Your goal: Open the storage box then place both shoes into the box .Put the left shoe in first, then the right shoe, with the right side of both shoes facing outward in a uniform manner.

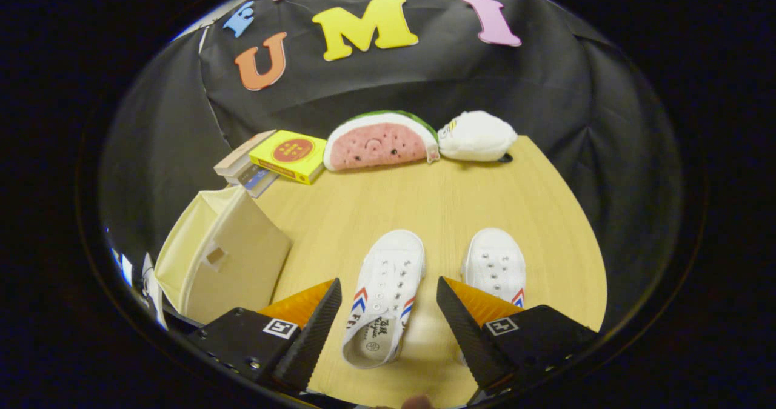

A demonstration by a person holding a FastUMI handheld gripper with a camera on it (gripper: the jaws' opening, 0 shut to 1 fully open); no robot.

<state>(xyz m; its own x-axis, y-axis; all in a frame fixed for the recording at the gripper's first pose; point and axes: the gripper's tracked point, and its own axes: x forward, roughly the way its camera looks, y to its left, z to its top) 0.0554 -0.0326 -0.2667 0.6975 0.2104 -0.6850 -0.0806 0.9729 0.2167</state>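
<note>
Gripper (388,294) is open, fingers spread wide, hovering over the near part of the wooden table (436,203). Neither finger touches anything.

Left shoe (384,297): white canvas sneaker with red and blue chevron stripes on its side. It lies flat between the two fingers, toe toward 12 o'clock, heel opening toward the camera. Clear gaps show on both sides between shoe and fingers.

Right shoe (494,266): same style, at about 2 o'clock from the left shoe, parallel to it, toe also toward 12 o'clock. Its heel end is hidden behind the right finger (464,330), so whether they touch cannot be told. The two shoes lie near each other but apart.

Storage box (221,257): cream fabric, at about 9 to 10 o'clock from the left shoe, just beyond the left finger (315,330). It stands at the table's edge with a flap panel visible; whether it is fully open cannot be told.

Far side of the table, toward 12 o'clock: a watermelon-slice plush (379,142), a white plush (476,136) just beside it at its 3 o'clock, and a yellow box (289,154) at its 9 o'clock resting on a stack of books (242,163).
</note>
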